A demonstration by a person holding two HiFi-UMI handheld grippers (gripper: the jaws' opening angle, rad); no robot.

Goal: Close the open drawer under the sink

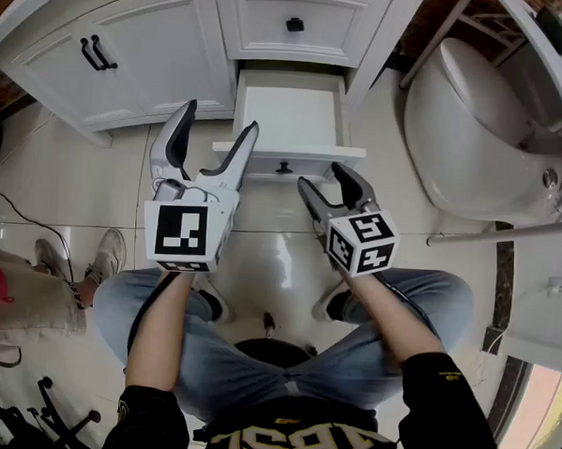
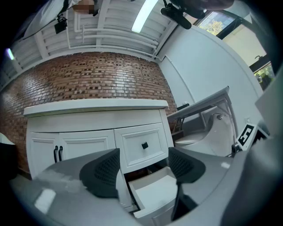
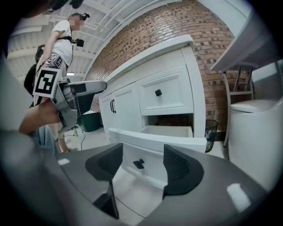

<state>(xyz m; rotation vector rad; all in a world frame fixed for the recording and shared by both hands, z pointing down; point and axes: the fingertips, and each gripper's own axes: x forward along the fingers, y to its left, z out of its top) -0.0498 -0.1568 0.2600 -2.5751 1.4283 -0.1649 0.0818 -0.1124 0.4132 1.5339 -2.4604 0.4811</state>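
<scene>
Bare floor (image 1: 261,251) gives free approach to the front of the open drawer (image 1: 291,121). A toilet (image 1: 479,126) bounds the drawer's right; closed cabinet doors (image 1: 130,56) bound its left.

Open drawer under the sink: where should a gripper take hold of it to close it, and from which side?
Probably the black knob centred on the front panel of the open drawer, approached straight from the front: the drawer is pulled out toward the person and should slide straight back. The right gripper, jaws open, faces the knob.
</scene>
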